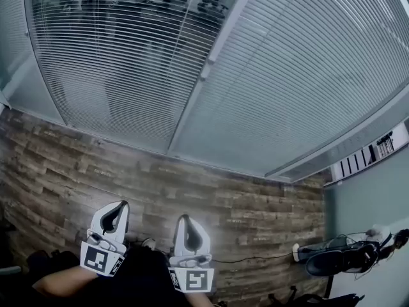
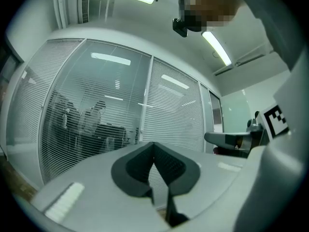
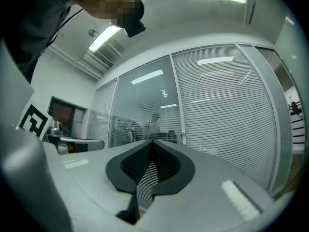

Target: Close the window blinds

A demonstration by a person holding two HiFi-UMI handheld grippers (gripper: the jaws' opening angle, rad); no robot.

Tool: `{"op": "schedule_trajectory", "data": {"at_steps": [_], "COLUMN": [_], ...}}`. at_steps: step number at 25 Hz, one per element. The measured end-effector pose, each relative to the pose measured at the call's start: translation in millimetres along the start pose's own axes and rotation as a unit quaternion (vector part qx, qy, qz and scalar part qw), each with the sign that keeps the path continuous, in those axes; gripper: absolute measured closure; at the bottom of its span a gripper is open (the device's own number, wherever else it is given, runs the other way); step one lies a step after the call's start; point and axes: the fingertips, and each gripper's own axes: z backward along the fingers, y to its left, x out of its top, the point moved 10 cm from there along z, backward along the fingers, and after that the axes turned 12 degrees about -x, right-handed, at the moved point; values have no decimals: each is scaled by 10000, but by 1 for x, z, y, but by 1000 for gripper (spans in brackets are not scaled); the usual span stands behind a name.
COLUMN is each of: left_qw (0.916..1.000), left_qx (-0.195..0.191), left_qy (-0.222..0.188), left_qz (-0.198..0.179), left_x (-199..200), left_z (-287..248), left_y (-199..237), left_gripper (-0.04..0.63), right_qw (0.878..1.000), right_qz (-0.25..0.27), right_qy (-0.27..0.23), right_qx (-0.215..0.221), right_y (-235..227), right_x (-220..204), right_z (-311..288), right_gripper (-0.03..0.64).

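Head view: left gripper (image 1: pixel 119 207) and right gripper (image 1: pixel 185 220) sit low, with the window blinds (image 1: pixel 108 69) well beyond their fingertips.

Left gripper view: fingers clenched together, nothing between them.

Right gripper view: fingers likewise clenched and empty. A mullion fitting (image 3: pixel 183 137) lies ahead, right of the tips.

Judgement: slats look light, thin and easily bent. Take hold at the fitting, likely the tilt control.

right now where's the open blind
In the head view the open blind hangs upper left, just left of the mullion, with the shut blind beyond it.
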Motion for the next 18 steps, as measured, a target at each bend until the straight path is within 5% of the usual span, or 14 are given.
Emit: {"op": "schedule_trajectory", "data": {"at_steps": [11,18], "left_qw": [9994,9994], "left_qx": [-177,-251], "left_qy": [302,221], "left_qz": [-30,18], "left_x": [-6,-14], "left_z": [-34,-68], "left_y": [-10,40], "left_gripper": [594,594], "right_qw": [9996,9994], "right_qz": [-64,7], "right_qy": [272,350], "right_qx": [87,9], "right_y": [-23,-8], "right_x": [-11,-26], "right_z": [-23,-75], "right_gripper": [610,600]}}
